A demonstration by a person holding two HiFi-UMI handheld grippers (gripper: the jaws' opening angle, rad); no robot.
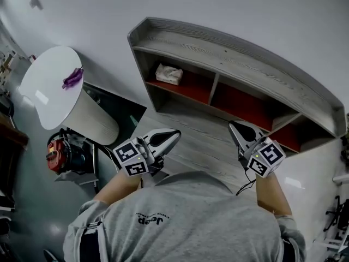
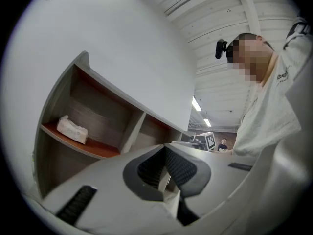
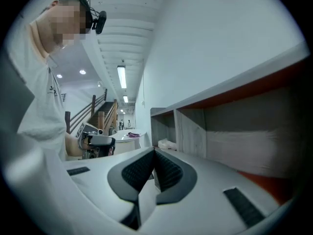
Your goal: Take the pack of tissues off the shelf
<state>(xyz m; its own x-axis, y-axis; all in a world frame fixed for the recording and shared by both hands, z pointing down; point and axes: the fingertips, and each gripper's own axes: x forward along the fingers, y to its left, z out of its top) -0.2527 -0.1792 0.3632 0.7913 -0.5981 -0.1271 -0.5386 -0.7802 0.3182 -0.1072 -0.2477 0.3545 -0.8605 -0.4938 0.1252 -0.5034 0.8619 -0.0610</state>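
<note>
Soft, crumpled white pack of tissues (image 1: 168,73) is lying on the red board in the left compartment of the grey wood-grain shelf (image 1: 218,45), upper centre of the head view. Left gripper (image 1: 175,134) and right gripper (image 1: 232,125) are hovering lower in frame, well apart from it. Both sets of fingers are pressing together, gripping nothing.

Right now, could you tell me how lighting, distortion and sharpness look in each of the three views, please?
Head view: dim and even; the wide lens bows the shelf into an arc, yet the pack of tissues is sharp. Left gripper view: fisheye with black corners, the pack clear, ceiling lights blown out. Right gripper view: same fisheye; the pack small and pale.
</note>
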